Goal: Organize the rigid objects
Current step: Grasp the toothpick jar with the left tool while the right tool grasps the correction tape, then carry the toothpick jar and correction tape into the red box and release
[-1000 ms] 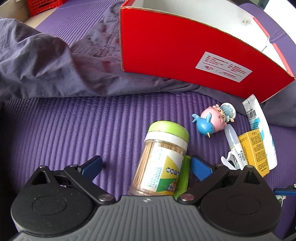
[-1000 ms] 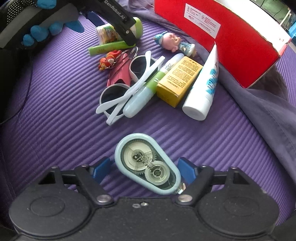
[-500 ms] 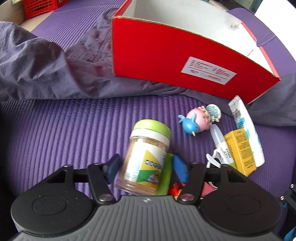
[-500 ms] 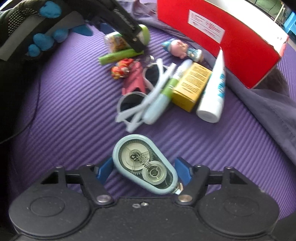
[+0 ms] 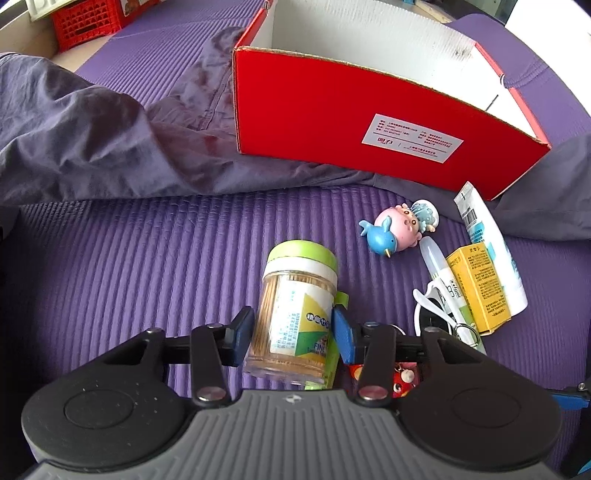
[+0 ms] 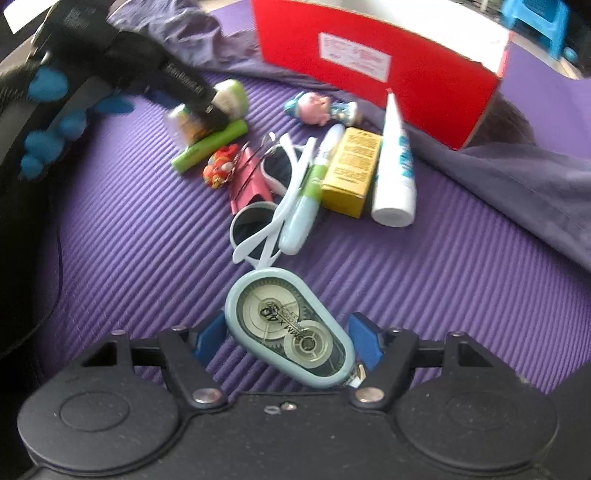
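My left gripper (image 5: 293, 328) is shut on a toothpick jar (image 5: 295, 306) with a green lid and holds it above the purple mat. The jar also shows in the right wrist view (image 6: 218, 107), blurred, in that gripper. My right gripper (image 6: 286, 341) is shut on a pale blue correction tape (image 6: 290, 328), lifted off the mat. A red open box (image 5: 369, 122) with a white inside stands beyond; it shows in the right wrist view too (image 6: 369, 62).
On the mat lie a pink and blue toy (image 5: 399, 232), a white tube (image 6: 395, 177), a yellow box (image 6: 351, 173), white sunglasses (image 6: 273, 206), a green stick (image 6: 208, 151) and a red keychain (image 6: 219, 170). Grey cloth (image 5: 92, 147) lies around the box. A red crate (image 5: 88, 18) stands far left.
My left gripper closed on the toothpick jar and lifted it. My right gripper closed on the correction tape and raised it, moving toward the box.
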`<state>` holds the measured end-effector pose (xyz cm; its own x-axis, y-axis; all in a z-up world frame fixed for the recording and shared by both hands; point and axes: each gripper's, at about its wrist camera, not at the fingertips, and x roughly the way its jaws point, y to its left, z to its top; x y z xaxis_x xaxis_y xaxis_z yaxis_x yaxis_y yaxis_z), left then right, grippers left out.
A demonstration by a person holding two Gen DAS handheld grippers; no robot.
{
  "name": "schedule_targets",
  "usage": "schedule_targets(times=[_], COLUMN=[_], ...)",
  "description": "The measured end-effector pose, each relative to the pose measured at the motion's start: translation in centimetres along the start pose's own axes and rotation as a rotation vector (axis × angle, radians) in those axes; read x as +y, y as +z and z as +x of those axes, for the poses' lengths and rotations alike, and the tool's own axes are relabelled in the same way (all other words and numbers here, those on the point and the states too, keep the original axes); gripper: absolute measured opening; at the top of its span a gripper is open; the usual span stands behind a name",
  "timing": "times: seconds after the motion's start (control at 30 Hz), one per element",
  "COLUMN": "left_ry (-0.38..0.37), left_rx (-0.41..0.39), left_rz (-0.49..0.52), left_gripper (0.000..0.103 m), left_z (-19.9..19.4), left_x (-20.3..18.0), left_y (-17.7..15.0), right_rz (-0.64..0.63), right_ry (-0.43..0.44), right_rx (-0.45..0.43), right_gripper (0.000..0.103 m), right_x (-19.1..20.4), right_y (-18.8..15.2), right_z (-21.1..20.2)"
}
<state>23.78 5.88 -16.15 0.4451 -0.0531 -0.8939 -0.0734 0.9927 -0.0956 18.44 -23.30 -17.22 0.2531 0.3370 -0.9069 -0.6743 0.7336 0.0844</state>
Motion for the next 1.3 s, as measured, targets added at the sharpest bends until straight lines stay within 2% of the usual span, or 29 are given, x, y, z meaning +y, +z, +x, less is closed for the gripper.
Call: schedule_targets(times=[0.4,0.63,0.93,1.3], left_ry=[0.000,-0.042,-0.084,-0.100], left_rx=[-0.009,-0.025,-0.097,-0.211], left_rz=[-0.024,-0.059,-0.043,0.016], left_gripper=[0.044,0.044,0.044,0.044], left_z=[-2.4,-4.5,-8.2,-11.2], left_x=[1.0,1.3,-0.3,-2.6], left_y=[-1.0,-0.7,1.6,7.6], right_rz=[0.137,0.198,0.197,0.210], right_ry=[-0.033,-0.054,-0.111,-0.158], right_rx=[-0.106,-0.155,-0.229,-0.329], right_gripper=[0.072,0.072,0.072,0.072], right_x=[-0.6,-1.4,-2.5,-4.7], right_y=[0.0,1.5,5.9,12.8], right_z=[-2.8,-4.9,-7.8,-9.8])
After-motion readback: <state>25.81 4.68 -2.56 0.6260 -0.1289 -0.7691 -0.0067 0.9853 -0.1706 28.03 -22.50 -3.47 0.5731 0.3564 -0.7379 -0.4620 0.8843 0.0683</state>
